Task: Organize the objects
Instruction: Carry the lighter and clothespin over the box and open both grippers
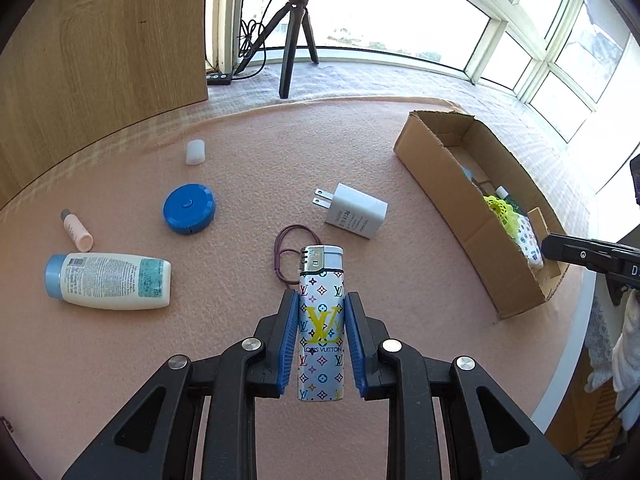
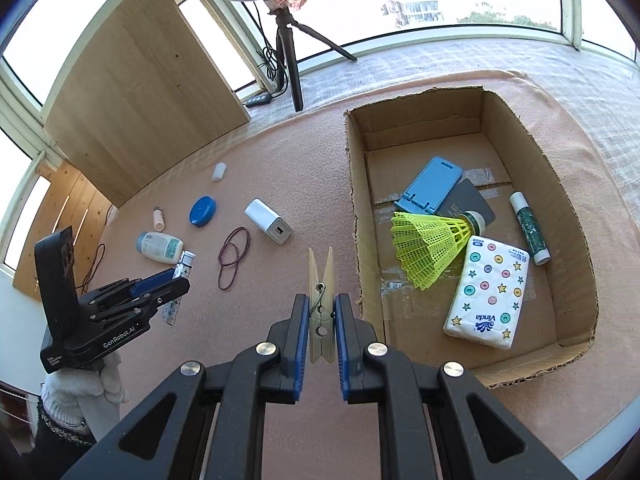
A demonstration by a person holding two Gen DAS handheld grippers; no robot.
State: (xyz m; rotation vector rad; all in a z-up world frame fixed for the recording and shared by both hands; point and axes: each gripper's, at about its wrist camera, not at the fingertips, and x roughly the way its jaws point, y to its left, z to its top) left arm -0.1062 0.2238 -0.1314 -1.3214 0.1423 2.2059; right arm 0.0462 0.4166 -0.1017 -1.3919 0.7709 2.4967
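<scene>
Partly hidden lighter between blue pads, tissue pack behind box wall

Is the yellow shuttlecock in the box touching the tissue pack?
Touching. In the right wrist view, the shuttlecock lies with its skirt over the tissue pack's upper left corner, no gap between them.

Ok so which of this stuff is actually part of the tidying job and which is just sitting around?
Part of the job:
lighter in left gripper
clothespin in right gripper
cardboard box
charger
tape measure
lotion bottle
small tube
white cap
hair ties

Just there:
tripod
wooden panel
power strip
</scene>
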